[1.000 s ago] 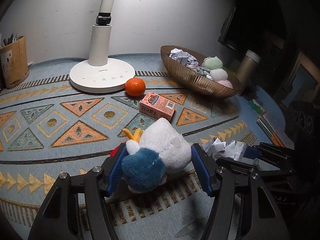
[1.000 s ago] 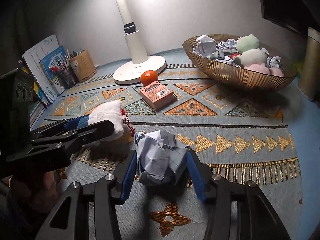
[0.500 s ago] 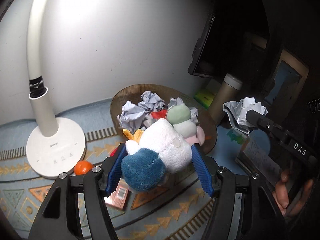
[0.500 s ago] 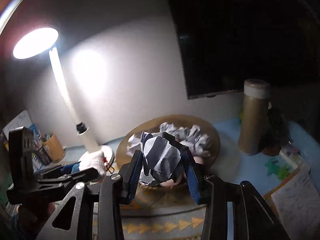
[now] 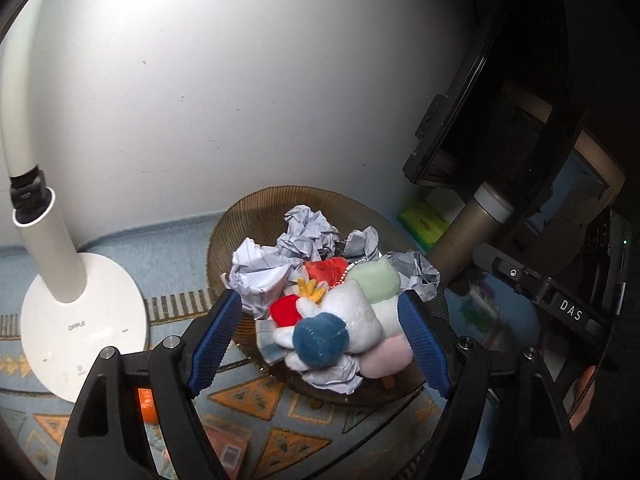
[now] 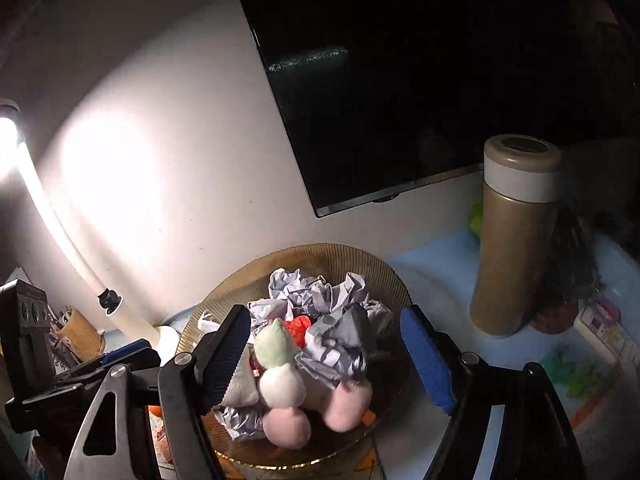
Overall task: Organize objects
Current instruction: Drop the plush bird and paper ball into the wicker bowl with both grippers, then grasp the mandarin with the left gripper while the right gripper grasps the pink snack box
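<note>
A ribbed golden bowl point(image 5: 256, 212) point(image 6: 320, 254) holds crumpled paper balls, soft plush balls and a white and blue plush bird point(image 5: 340, 326). My left gripper point(image 5: 320, 340) is open above the bowl's near side; the bird lies free in the bowl between its spread blue pads. My right gripper point(image 6: 326, 354) is open over the same bowl, and a grey crumpled paper ball point(image 6: 340, 346) lies in the pile below it. The right gripper's body shows at the right edge of the left wrist view point(image 5: 560, 300).
A white desk lamp base point(image 5: 76, 320) stands left of the bowl on the patterned mat point(image 5: 260, 420). An orange point(image 5: 146, 400) and a pink box point(image 5: 230, 446) lie on the mat. A bronze flask point(image 6: 516, 236) stands right of the bowl, a dark monitor point(image 6: 400, 80) behind.
Both grippers carried their loads up from the mat and over the bowl, then opened. The plush bird and the paper ball have dropped into the bowl.
</note>
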Tool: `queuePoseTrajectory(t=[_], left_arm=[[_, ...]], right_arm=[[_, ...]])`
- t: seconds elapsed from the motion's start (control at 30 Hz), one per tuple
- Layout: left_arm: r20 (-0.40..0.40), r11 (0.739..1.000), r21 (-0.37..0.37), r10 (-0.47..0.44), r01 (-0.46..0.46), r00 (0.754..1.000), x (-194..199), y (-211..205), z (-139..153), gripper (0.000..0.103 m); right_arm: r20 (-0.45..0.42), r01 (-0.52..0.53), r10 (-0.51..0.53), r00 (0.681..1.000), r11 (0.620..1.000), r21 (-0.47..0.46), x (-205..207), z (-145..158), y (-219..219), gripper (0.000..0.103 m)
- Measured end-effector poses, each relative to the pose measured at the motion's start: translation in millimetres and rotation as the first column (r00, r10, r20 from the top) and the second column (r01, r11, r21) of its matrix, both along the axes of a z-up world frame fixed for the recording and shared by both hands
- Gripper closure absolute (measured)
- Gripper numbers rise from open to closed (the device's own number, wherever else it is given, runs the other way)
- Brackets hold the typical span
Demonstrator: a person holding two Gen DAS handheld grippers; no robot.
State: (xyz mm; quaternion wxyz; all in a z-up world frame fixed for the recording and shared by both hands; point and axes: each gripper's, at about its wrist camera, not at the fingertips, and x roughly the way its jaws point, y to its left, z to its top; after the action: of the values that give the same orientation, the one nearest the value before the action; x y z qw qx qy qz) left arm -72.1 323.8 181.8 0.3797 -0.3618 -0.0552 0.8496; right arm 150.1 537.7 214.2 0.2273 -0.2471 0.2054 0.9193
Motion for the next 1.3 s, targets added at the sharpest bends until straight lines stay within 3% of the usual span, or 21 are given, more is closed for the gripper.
queuePoseTrajectory(t=[0.13, 0.2, 0.23, 0.37, 0.43, 0.6, 0.67, 0.8, 0.93, 1.0, 1.1, 1.23, 1.3], left_arm=[[-0.009, 0.997, 0.079, 0.01, -0.009, 1.0, 27, -67, 14, 0.019], [-0.011, 0.99, 0.134, 0.052, -0.05, 0.999, 42, -105, 12, 0.0], [-0.018, 0.985, 0.152, 0.091, -0.087, 0.996, 50, -124, 8, 0.001], [-0.026, 0.955, 0.037, 0.295, -0.294, 0.955, 69, -169, -33, 0.002], [0.019, 0.952, 0.004, 0.305, -0.306, 0.952, 70, -175, -59, 0.002], [0.036, 0.951, -0.036, 0.308, -0.306, 0.951, 65, -172, -94, 0.002], [0.119, 0.947, -0.078, 0.32, -0.313, 0.94, 56, -173, -106, 0.003], [0.133, 0.936, -0.059, 0.351, -0.346, 0.927, 56, -181, -107, 0.005], [0.145, 0.939, -0.05, 0.343, -0.339, 0.928, 55, -181, -108, 0.005], [0.14, 0.944, -0.05, 0.33, -0.326, 0.934, 55, -178, -107, 0.005], [0.133, 0.943, -0.078, 0.332, -0.324, 0.934, 51, -173, -105, 0.005], [0.292, 0.95, 0.011, 0.295, -0.311, 0.91, 33, -175, -110, 0.005], [0.288, 0.942, 0.015, 0.316, -0.334, 0.904, 24, -170, -107, 0.005]], right_arm=[[-0.036, -0.096, 0.094, 0.995, 0.994, -0.061, 21, 12, -45, 0.026], [-0.044, -0.171, 0.169, 0.985, 0.984, -0.056, 24, 15, -83, 0.026], [-0.033, -0.201, 0.2, 0.979, 0.979, -0.035, 26, 10, -106, 0.026], [0.14, -0.298, 0.281, 0.949, 0.947, 0.123, 11, -57, -202, 0.026], [0.212, -0.351, 0.323, 0.922, 0.93, 0.107, -4, -93, -224, 0.035], [0.257, -0.325, 0.305, 0.917, 0.945, 0.039, -13, -131, -208, 0.038], [0.251, -0.324, 0.315, 0.915, 0.946, -0.006, -16, -135, -199, 0.038], [0.271, -0.314, 0.302, 0.914, 0.95, -0.001, -21, -138, -199, 0.038], [0.307, -0.382, 0.34, 0.889, 0.92, 0.088, -26, -134, -221, 0.038], [0.335, -0.462, 0.41, 0.849, 0.882, 0.094, -39, -134, -229, 0.038], [0.352, -0.478, 0.421, 0.836, 0.873, 0.092, -69, -134, -220, 0.036], [0.365, -0.508, 0.453, 0.813, 0.859, 0.066, -105, -142, -208, 0.036], [0.369, -0.518, 0.465, 0.805, 0.854, 0.053, -116, -144, -206, 0.036]])
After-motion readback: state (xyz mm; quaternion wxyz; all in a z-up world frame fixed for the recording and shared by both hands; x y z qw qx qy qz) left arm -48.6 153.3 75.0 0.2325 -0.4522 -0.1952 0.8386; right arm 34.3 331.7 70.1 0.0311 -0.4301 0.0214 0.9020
